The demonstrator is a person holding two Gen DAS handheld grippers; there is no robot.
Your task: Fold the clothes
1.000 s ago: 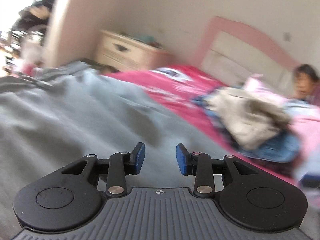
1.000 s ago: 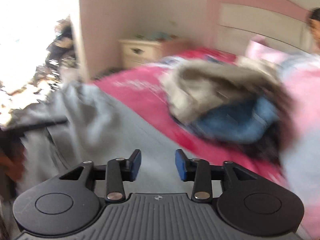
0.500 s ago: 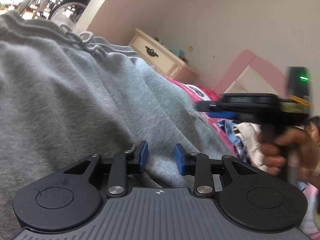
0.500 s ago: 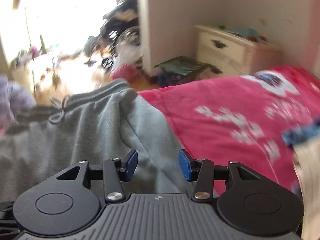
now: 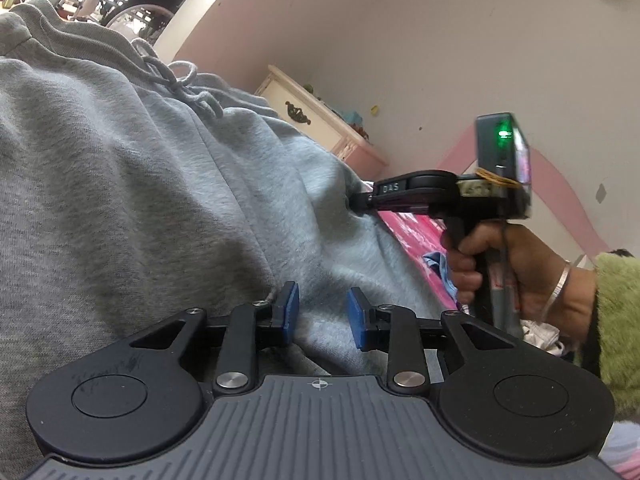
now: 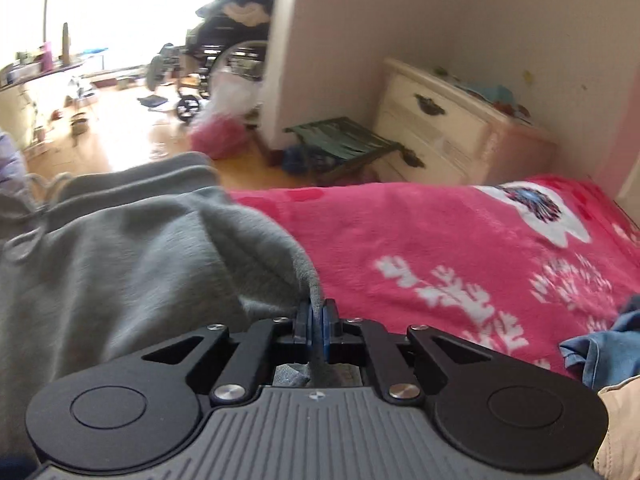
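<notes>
Right tongs (image 6: 316, 330) are clamped tight on a thin ridge of the grey sweatpants (image 6: 132, 264), right at the garment's edge where it meets the pink blanket (image 6: 460, 248) on the bed. You can see the fabric pinched up between the blue pads and running back under the tool.

Left tongs (image 5: 322, 316) sit partly apart, with a fold of the same sweatpants (image 5: 132, 184) bulging up between the pads. Can't say for sure the pads are actually pressing on it, looks more like cloth sitting in the gap than a real grip.

The relation that matters: the pants spread out ahead and to the left of both tools, waistband and drawstring (image 5: 180, 76) at the far end, so the long axis runs away from the tongs toward the doorway. From the left wrist view the right tongs (image 5: 360, 202) bite the cloth further along, on the blanket side, so the right hand (image 5: 516, 268) already owns that edge. My guess is the left one needs to close on its fold before anything gets lifted.

Containers: nothing much, just a closed nightstand (image 6: 448, 128) by the wall, some clutter on top that's too blurry to name. A few other clothes (image 6: 604, 356) are lying at the right on the bed.
</notes>
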